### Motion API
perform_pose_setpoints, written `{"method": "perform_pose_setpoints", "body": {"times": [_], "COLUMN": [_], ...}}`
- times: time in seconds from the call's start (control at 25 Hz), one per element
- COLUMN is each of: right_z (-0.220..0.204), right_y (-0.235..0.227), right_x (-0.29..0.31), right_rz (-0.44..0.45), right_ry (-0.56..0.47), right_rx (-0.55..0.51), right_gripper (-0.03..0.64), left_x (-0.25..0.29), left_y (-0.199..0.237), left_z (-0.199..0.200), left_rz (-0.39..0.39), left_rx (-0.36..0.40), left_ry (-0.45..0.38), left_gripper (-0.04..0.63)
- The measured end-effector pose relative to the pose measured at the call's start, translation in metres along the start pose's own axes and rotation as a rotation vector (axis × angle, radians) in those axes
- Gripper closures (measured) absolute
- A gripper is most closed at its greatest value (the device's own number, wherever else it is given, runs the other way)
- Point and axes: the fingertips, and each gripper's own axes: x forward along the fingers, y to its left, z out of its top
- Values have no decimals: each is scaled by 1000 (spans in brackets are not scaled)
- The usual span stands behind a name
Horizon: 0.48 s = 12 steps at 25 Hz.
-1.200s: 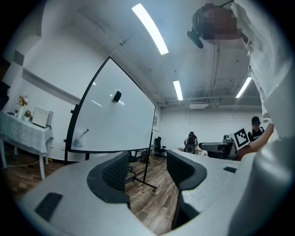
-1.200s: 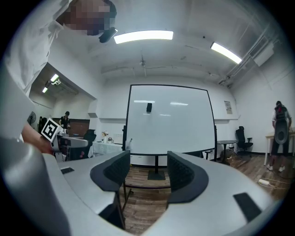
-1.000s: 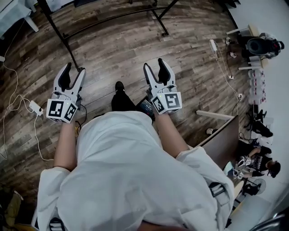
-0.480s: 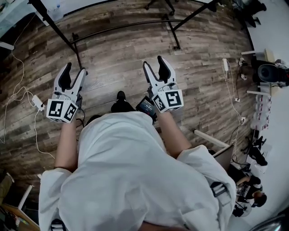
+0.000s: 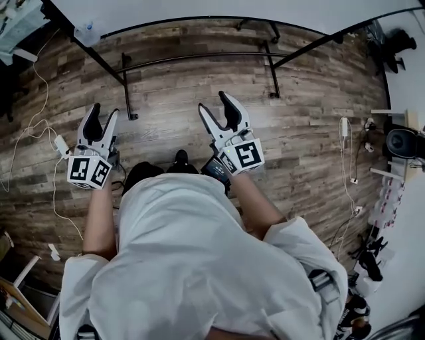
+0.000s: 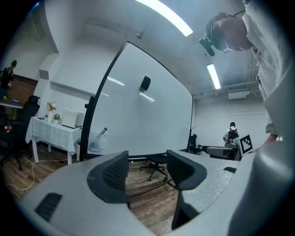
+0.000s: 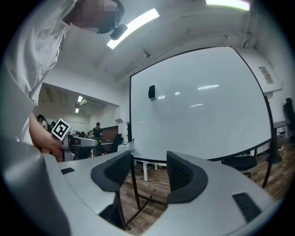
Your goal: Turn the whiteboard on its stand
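Head view: the whiteboard (image 5: 219, 8) is seen as a white band along the top edge, upright and ahead of the person.
Stand (image 5: 199, 58): a black tube frame is set on the wood floor (image 5: 172, 93), with a low crossbar and 2 feet turned toward the person.
Dark block (image 6: 145, 83): it is fixed high on the board's face.
Left hand-held gripper (image 5: 103, 113): the jaws are held apart with nothing between them; it is pointed at the board and kept well apart from it.
Right hand-held gripper (image 5: 214, 105): the jaws are likewise spread and empty, and it is aimed at the board without contact.
Bottle (image 6: 102, 136): it is seen by the stand's left post.
Office chair (image 6: 156, 163): it is glimpsed beneath the board's lower edge.
White cable (image 5: 40, 133): it is trailed across the floor at the left.
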Motion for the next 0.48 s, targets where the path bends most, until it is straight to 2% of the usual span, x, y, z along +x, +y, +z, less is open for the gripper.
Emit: {"method": "perform_pose_setpoints", "body": {"times": [0.24,0.48], "right_z": [-14,-16], "right_y": [-17,-17], "right_x": [42,102], "right_rz": [32,70], "right_ry": [18,38], "right_rx": [34,13], "right_gripper": [374,374], "left_x": [15,33], "left_y": [32,106], "left_z": [10,38], "left_rz": [48,112], "left_rx": [13,20], "left_ry": [-7,-74], "left_gripper": [353,353]}}
